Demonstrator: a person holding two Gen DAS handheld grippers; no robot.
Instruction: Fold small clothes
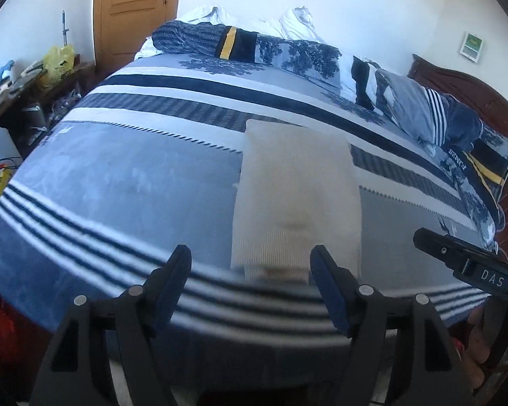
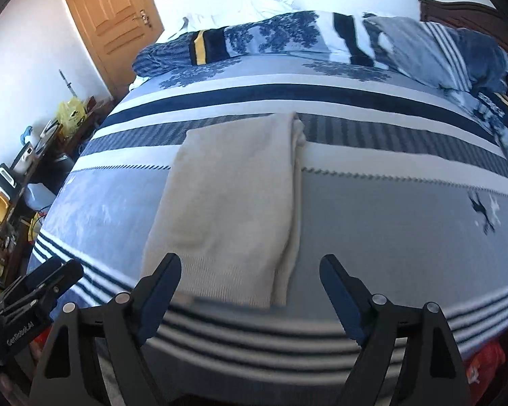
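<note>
Left wrist view: left gripper [image 1: 250, 265] with fingers [image 1: 172, 280] spread wide, nothing between them, hovering over the near edge of the blue-and-white striped bed cover [image 1: 118, 176]. Cream knitted garment [image 1: 296, 189] folded into a long narrow panel, lying flat in the middle of the bed, ribbed hem nearest, just past the fingertips. Right gripper [image 1: 457, 257] partly in view at the right edge, clear of the cloth. Yellow plastic bag [image 1: 56, 59] on the cluttered side table far left; contents not discernible.

Right wrist view: right gripper [image 2: 250, 280] likewise wide open and empty, fingers [image 2: 338, 287] apart above the striped border. Same cream knit panel [image 2: 230, 196] stretching away to the far side, one lengthwise fold visible along its right edge, hem blurred at the near end. Left gripper [image 2: 40, 280] visible low on the left, off the garment. Rumpled duvet [image 2: 288, 34] bunched along the far side of the bed.

Judged step: lengthwise folds done, both tools released. Likely next: pinching the two near hem corners and carrying them to the far end to halve the panel, keeping edges aligned.
</note>
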